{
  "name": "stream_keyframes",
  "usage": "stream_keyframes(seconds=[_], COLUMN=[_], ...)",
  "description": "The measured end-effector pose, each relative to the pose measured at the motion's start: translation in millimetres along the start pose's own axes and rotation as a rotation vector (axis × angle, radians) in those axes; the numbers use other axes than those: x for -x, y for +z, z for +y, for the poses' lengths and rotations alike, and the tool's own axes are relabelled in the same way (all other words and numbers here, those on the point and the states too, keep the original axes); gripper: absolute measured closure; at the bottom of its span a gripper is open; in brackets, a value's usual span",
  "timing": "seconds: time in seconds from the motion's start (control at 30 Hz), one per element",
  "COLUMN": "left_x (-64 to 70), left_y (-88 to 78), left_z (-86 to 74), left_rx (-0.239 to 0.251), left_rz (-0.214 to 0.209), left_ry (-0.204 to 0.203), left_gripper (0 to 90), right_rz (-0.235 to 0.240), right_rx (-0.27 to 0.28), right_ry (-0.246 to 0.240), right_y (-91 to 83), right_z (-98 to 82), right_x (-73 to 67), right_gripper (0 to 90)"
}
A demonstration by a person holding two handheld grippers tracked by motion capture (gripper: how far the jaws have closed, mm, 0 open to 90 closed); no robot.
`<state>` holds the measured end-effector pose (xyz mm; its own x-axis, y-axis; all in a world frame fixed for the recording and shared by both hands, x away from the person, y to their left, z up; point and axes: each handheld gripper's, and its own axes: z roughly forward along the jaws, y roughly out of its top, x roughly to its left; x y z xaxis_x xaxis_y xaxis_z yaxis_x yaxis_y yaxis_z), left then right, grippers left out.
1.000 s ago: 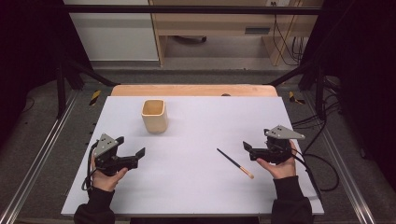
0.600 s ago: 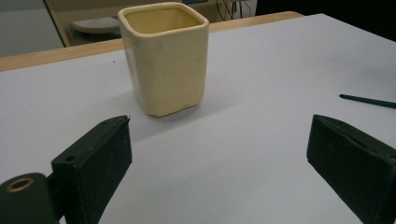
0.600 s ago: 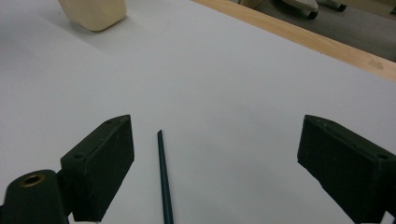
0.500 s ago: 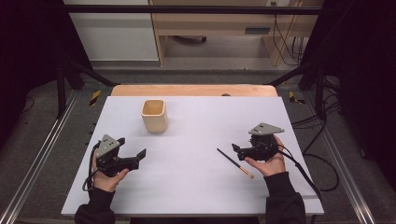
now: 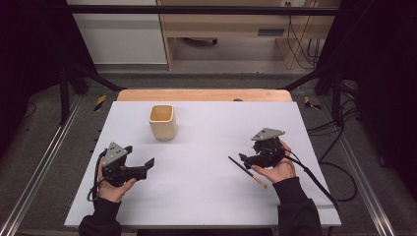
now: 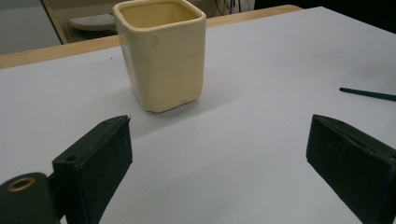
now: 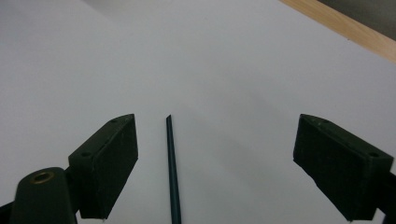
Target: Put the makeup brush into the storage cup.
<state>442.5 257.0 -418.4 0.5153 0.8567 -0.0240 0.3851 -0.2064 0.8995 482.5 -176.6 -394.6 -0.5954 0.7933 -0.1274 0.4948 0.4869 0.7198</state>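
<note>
Both pairs of jaws stand wide apart and hold nothing. Our right gripper hovers at the table's right side, over the far tip of the pencil, which runs between its jaws, nearer one of them, untouched. Our left gripper waits near the left edge, aimed at the cup, which stands upright toward the far edge. We judge nothing done yet: grasping the pencil and probably dropping it in the cup remain.
</note>
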Motion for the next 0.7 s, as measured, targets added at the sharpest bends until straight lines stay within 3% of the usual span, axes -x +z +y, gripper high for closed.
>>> stream_keyframes(seconds=[0.1, 0.7], left_x=[0.3, 2.8], left_y=[0.8, 4.0], left_z=[-0.6, -1.5], left_rx=[-0.004, -0.030], left_rz=[-0.001, -0.012], left_ry=[0.002, 0.025], left_gripper=[6.5, 6.6], right_rz=[0.013, 0.070], right_rx=[-0.042, -0.161], right_ry=[-0.011, -0.022], right_y=[4.6, 24.0], right_z=[-0.4, -3.9], right_x=[-0.9, -7.0], right_gripper=[16.3, 25.0])
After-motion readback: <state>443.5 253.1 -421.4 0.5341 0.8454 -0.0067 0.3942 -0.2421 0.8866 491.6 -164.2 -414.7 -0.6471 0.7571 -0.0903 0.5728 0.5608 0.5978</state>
